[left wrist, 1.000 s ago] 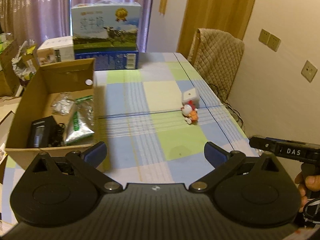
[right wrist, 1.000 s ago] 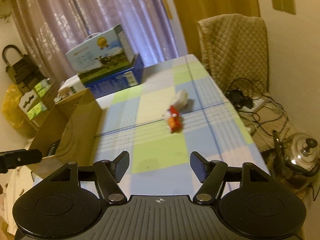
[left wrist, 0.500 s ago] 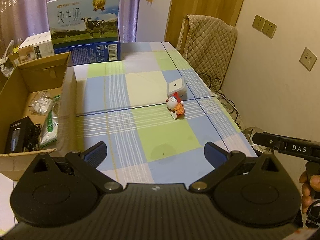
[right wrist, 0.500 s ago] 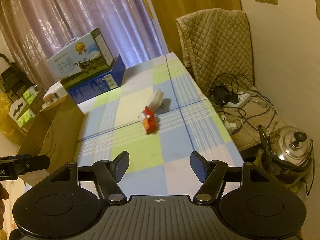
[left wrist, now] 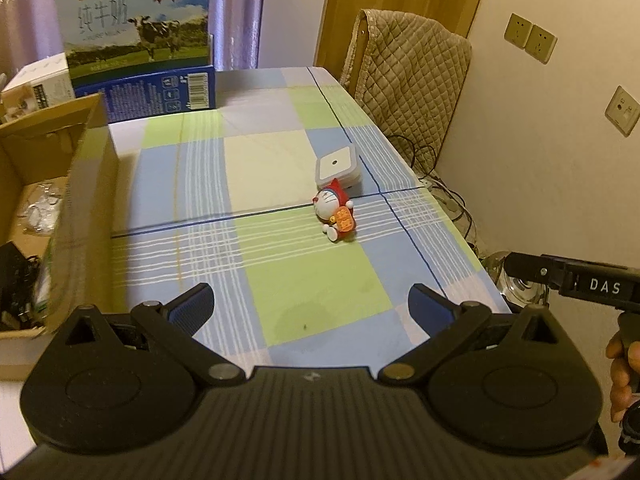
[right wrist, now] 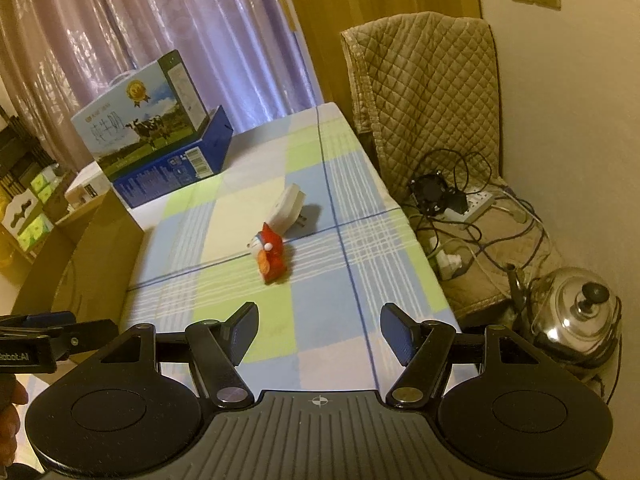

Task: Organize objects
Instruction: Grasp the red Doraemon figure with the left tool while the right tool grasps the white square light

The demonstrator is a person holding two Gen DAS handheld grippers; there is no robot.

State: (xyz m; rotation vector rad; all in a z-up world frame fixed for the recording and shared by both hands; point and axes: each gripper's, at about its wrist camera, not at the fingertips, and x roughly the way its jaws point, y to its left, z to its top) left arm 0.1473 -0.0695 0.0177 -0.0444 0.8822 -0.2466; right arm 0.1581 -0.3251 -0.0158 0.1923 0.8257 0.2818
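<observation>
Toy (left wrist: 335,216) lies on its side near the middle of the checked tablecloth (left wrist: 200,200), touching a white plug (left wrist: 338,168) just behind it. Both sit well apart from the cardboard box (left wrist: 80,184) at the table's left edge, which holds a black gadget and some packets. A milk carton (left wrist: 136,32) stands at the far end. The left gripper (left wrist: 312,308) hovers over the near edge, jaws wide and empty. The right gripper (right wrist: 318,330) is likewise spread wide, holding nothing. A kettle (right wrist: 576,316) sits on the floor to the right.
</observation>
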